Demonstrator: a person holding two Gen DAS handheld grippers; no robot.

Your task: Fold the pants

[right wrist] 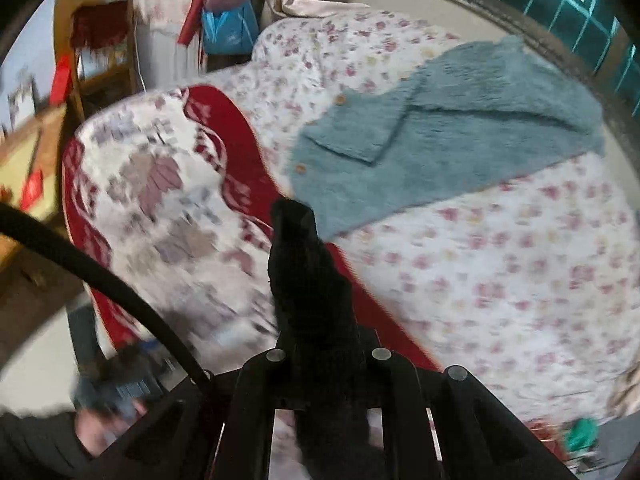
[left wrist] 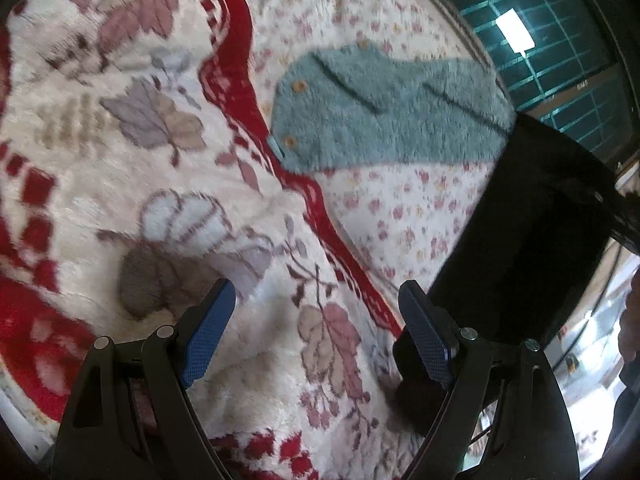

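Right gripper (right wrist: 316,344) pinches black pants (right wrist: 304,264), cloth bunched forward between my jaws over the blanket (right wrist: 160,184). Left gripper (left wrist: 316,344) wide, empty; pants (left wrist: 532,232) hang just to its right, long axis up-down.

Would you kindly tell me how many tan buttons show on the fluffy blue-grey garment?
3 on the fluffy blue-grey garment: top edge, upper left, lower-left corner. Folds may hide others.

Both pictures are evenly bright, with soft shadows. Motion blur smears the blanket (right wrist: 160,200), worst in the right wrist view. Fisheye bending curves the edges, and a lamp (left wrist: 516,32) glares white.
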